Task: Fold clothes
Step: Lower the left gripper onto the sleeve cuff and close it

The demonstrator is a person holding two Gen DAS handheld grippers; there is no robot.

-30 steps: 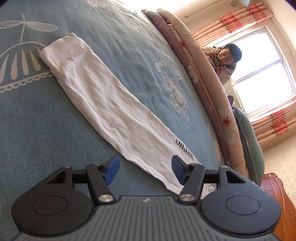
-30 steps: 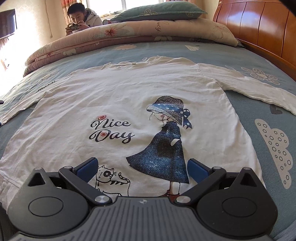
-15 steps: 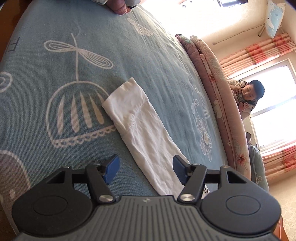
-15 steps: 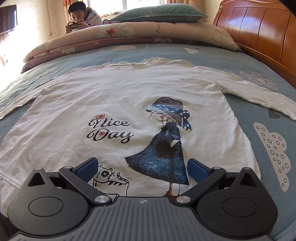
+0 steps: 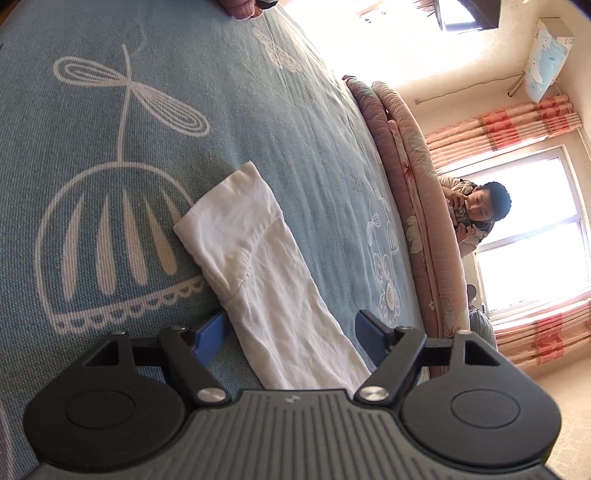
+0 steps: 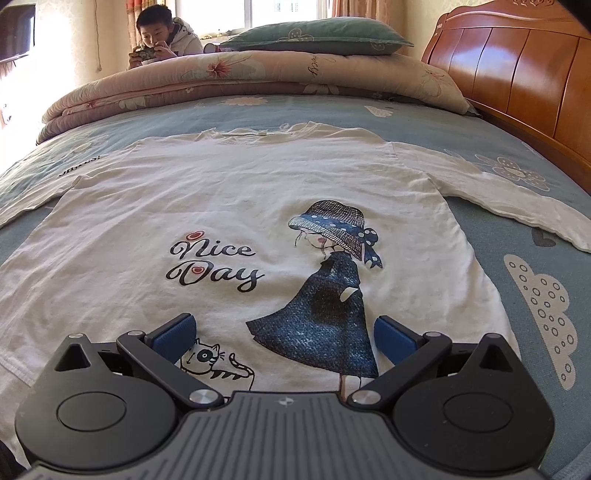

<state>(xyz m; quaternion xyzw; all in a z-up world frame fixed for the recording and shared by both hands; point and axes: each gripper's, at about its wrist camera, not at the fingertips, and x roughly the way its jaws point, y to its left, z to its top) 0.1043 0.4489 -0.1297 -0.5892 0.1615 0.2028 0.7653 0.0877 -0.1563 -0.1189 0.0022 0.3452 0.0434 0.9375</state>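
Two black grippers with blue finger pads hang over a white long-sleeved shirt (image 6: 258, 206) spread flat on a blue-green patterned bedsheet (image 5: 92, 147), and both have their jaws spread wide with nothing between the pads. Compared with a second ago, the left gripper (image 5: 290, 334) has travelled down the white sleeve (image 5: 258, 273) toward its end: the cuff, which lay far off at the upper left of that frame, now sits just above the fingers at frame centre, and the "OH,YES!" lettering has dropped out of the left view. The sleeve runs between the two pads without either visibly pinching it. The right gripper (image 6: 286, 336) has barely shifted; it sits low over the shirt's hem at the bottom of its frame, with the "Nice Day" print and the girl in a dark blue dress slightly larger than before. The shirt's other sleeve trails off toward the right edge of that view. Along the top of the right view lies a rolled pink floral quilt (image 6: 258, 77), with a green pillow (image 6: 314, 37) resting on it and a brown wooden headboard (image 6: 517, 74) at the upper right. A boy looking at a phone (image 6: 162, 33) leans behind the quilt, near a bright window with striped red curtains (image 5: 517, 122).
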